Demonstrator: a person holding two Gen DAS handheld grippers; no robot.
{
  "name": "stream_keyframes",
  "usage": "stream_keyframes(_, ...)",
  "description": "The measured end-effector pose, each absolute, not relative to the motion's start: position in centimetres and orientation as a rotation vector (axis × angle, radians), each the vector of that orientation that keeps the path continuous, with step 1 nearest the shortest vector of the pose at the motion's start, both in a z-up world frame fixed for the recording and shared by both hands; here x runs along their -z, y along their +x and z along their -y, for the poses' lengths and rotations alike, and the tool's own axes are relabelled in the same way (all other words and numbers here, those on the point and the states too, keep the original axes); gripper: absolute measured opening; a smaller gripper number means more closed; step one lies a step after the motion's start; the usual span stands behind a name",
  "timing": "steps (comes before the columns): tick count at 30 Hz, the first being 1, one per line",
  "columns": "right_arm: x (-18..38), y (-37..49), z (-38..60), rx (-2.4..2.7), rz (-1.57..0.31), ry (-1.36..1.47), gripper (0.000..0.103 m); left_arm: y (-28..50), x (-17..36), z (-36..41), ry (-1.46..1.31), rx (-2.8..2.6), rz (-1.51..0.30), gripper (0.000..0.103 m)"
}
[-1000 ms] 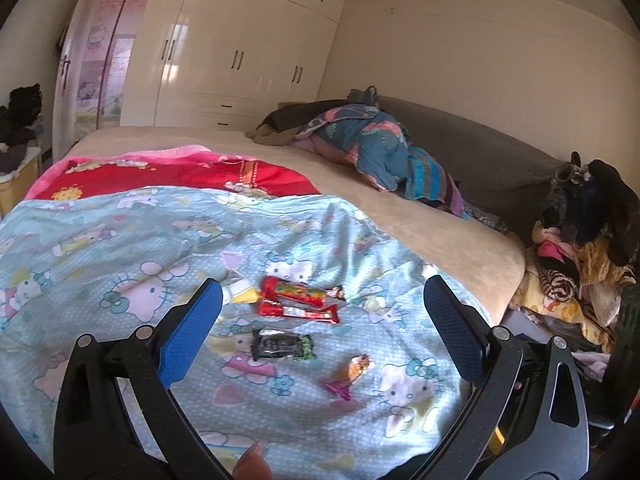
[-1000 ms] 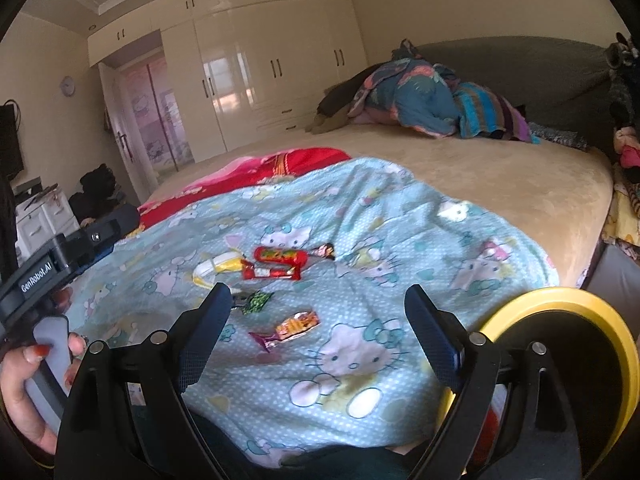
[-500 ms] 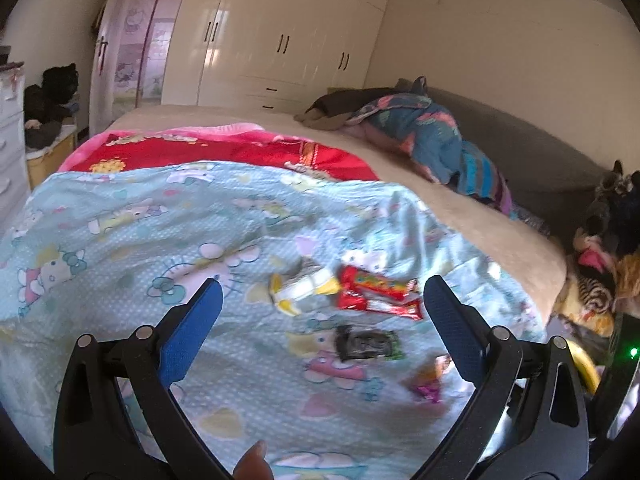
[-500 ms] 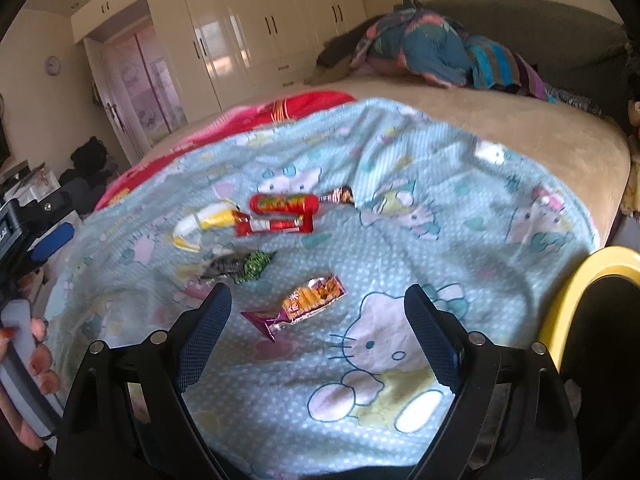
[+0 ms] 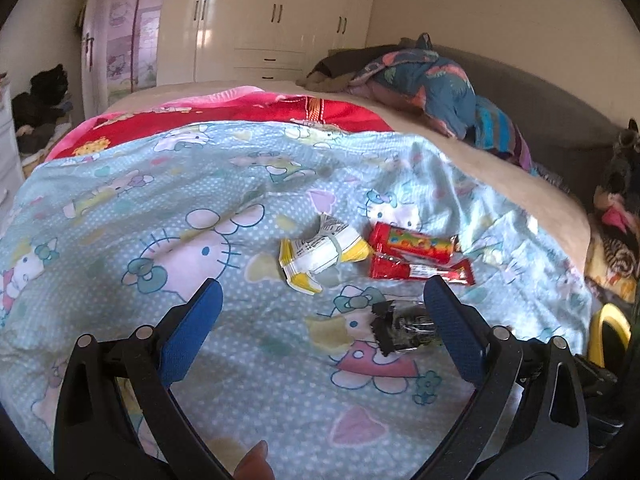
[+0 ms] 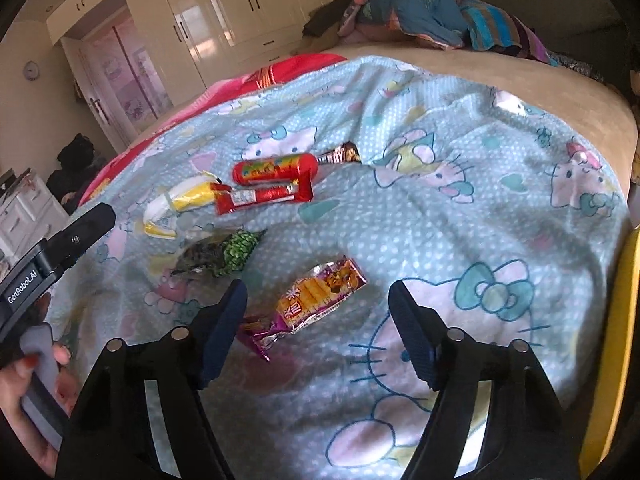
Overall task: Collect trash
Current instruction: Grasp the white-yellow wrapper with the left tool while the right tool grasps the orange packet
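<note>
Snack wrappers lie scattered mid-blanket [image 6: 460,208] on a bed, well in from its edges. Right gripper [image 6: 318,304] hangs over the orange-purple wrapper [image 6: 320,300], jaws closing w/ the wrapper between them but pads not yet pressing it. Left gripper [image 5: 320,304] is spread wide & empty, its right finger just over the dark wrapper [image 5: 404,326]. Beyond: yellow-white wrapper [image 5: 320,252], red tube [image 5: 416,242] & flat red wrapper [image 5: 416,270], touching in a row; a small brown wrapper [image 6: 340,156] past them. Bare blanket left of the wrappers gives approach room; a yellow bin rim [image 6: 616,340] sits at the bed's right edge.
</note>
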State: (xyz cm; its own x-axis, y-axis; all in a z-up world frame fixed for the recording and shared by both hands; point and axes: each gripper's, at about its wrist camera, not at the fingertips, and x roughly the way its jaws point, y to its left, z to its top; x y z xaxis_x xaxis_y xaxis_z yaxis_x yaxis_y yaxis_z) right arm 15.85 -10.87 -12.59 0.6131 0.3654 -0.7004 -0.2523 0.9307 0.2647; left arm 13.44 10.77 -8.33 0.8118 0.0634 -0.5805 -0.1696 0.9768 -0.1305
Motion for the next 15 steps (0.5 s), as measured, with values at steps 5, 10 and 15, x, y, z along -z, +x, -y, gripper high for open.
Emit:
stream_keyframes(5, 13.3, 15.9, 10.2, -0.382, -0.842, 0.128, 0.067, 15.7, 8.8, -10.9, -0.113, -0.128, -0.617, 0.093)
stream_keyframes(10, 13.9, 16.3, 11.1, -0.408, -0.849, 0.193, 0.058, 18.5, 9.1, -10.5, 0.009, -0.110, -0.655, 0.081)
stream_keyframes(15, 14.4, 16.7, 11.6, -0.434, -0.869, 0.237, 0.041, 20.6, 10.2, -10.2, 0.060, -0.074, -0.721, 0.068)
